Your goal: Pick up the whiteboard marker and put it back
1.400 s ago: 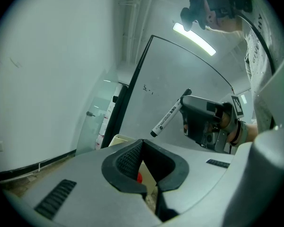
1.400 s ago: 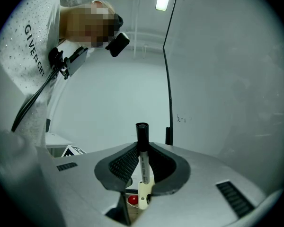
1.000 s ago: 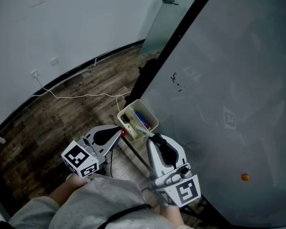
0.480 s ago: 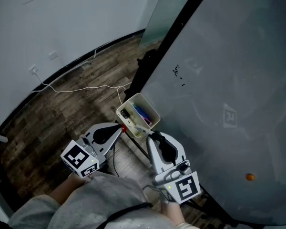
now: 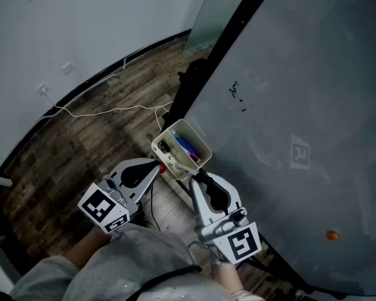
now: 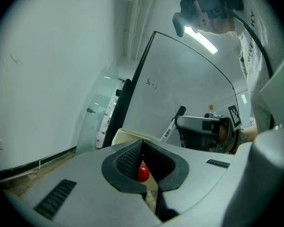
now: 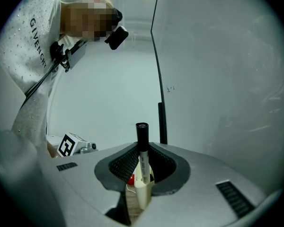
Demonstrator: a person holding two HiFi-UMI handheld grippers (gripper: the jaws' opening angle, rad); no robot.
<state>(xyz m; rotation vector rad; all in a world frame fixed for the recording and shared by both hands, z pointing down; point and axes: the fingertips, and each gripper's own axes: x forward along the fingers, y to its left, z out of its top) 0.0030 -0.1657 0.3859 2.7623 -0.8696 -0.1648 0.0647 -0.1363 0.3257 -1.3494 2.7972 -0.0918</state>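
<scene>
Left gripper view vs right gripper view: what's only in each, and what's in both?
Only the left gripper view: the right gripper seen from outside, and a frosted glass door. Only the right gripper view: the black-and-white marker cube of the left gripper. Both: the black-capped white whiteboard marker clamped in the right gripper, the cream plastic box, a small red round object between the left gripper's jaws, and the grey whiteboard with small black scribbles.
</scene>
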